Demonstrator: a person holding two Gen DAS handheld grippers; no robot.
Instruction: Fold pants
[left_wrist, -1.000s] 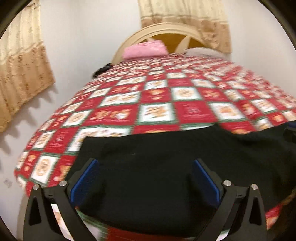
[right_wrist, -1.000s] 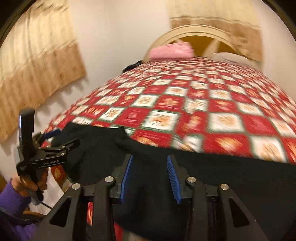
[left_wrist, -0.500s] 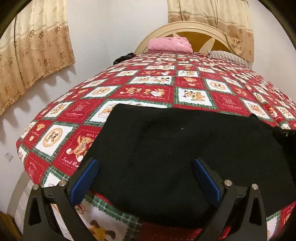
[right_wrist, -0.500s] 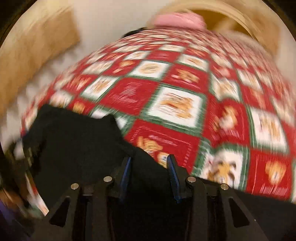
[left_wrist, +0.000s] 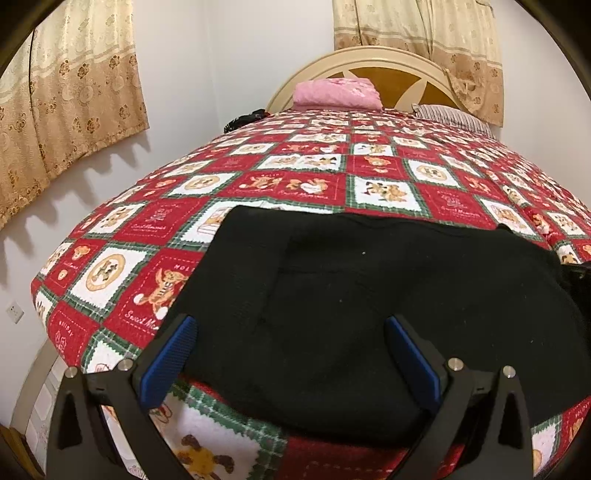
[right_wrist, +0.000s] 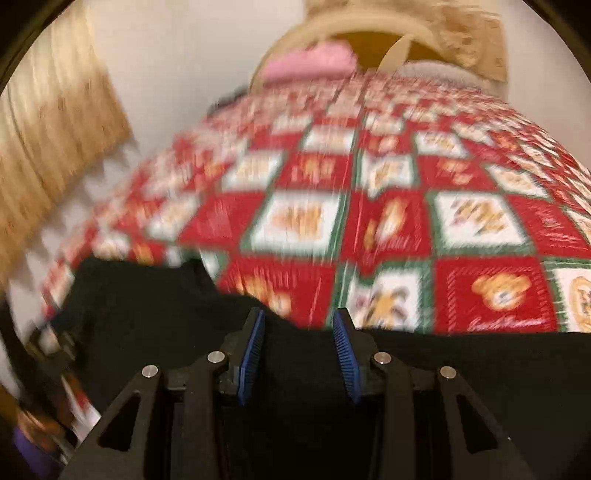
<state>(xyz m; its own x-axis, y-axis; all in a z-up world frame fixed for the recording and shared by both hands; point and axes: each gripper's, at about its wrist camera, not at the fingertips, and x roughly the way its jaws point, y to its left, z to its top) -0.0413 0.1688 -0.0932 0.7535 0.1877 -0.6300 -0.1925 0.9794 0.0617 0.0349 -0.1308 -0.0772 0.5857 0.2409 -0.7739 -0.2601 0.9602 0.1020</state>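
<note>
The black pants (left_wrist: 369, 295) lie spread across the near end of the bed, filling the lower centre and right of the left wrist view as a broad dark slab with a straight far edge, a rounded left corner and faint seam lines across the middle; the cloth looks flat, matte and slightly fuzzy. In the right wrist view, which is motion-blurred, the pants (right_wrist: 480, 387) run as a dark band along the bottom of the frame, with a small peak in the edge at centre left. The left tongs (left_wrist: 290, 352) stand wide apart over the near hem, blue pads (left_wrist: 168, 360) on either side, holding nothing. The right tongs (right_wrist: 297, 350) are narrower but parted, with black cloth seen between and below them; whether they pinch it cannot be told. Beyond the far edge the red-and-white teddy-bear quilt (left_wrist: 314, 184) stretches bare up to the pink pillow (left_wrist: 338, 92) and headboard (left_wrist: 388, 70) at the upper centre. The quilt's left edge drops off toward the wall and curtain (left_wrist: 74, 92) at upper left.
</note>
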